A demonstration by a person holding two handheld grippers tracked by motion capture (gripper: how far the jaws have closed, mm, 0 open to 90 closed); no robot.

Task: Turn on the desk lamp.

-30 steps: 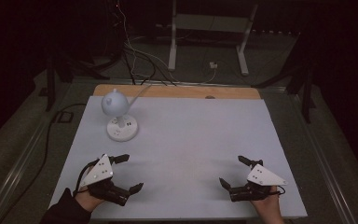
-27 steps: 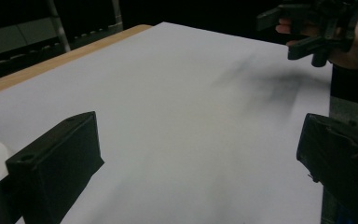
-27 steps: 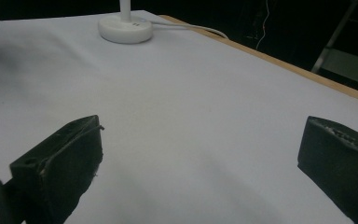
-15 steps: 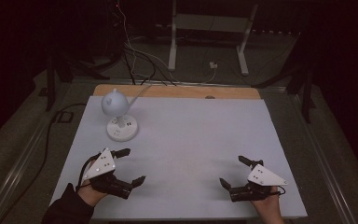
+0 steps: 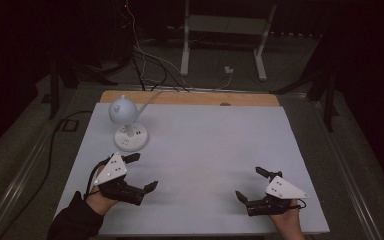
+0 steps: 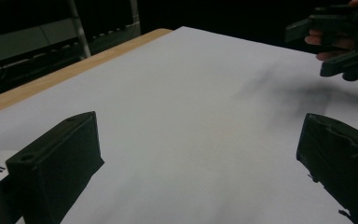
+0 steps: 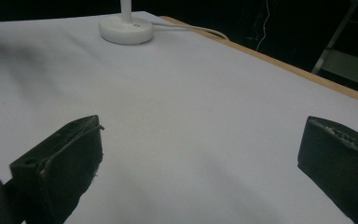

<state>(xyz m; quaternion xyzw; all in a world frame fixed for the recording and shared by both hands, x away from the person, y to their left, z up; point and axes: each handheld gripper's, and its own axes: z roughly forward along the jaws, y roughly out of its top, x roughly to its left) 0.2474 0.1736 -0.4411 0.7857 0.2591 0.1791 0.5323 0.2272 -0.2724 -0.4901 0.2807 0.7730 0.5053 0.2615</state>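
Lamp (image 5: 125, 125) near table's (image 5: 205, 150) far-left edge; left gripper (image 5: 141, 172) just beside it.

My two black two-jaw grippers, left (image 5: 142, 172) and right (image 5: 250, 184), each carry a pale grey three-cornered plate with what look like small screws, and my left arm wears a dark sleeve (image 5: 72, 222).

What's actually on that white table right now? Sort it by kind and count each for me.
Lamp, white, round head, on a round base: 1
Hand-held grippers, black, jaws open, holding nothing: 2, the left hand-held gripper and the right hand-held gripper
Total on or over the table: 3
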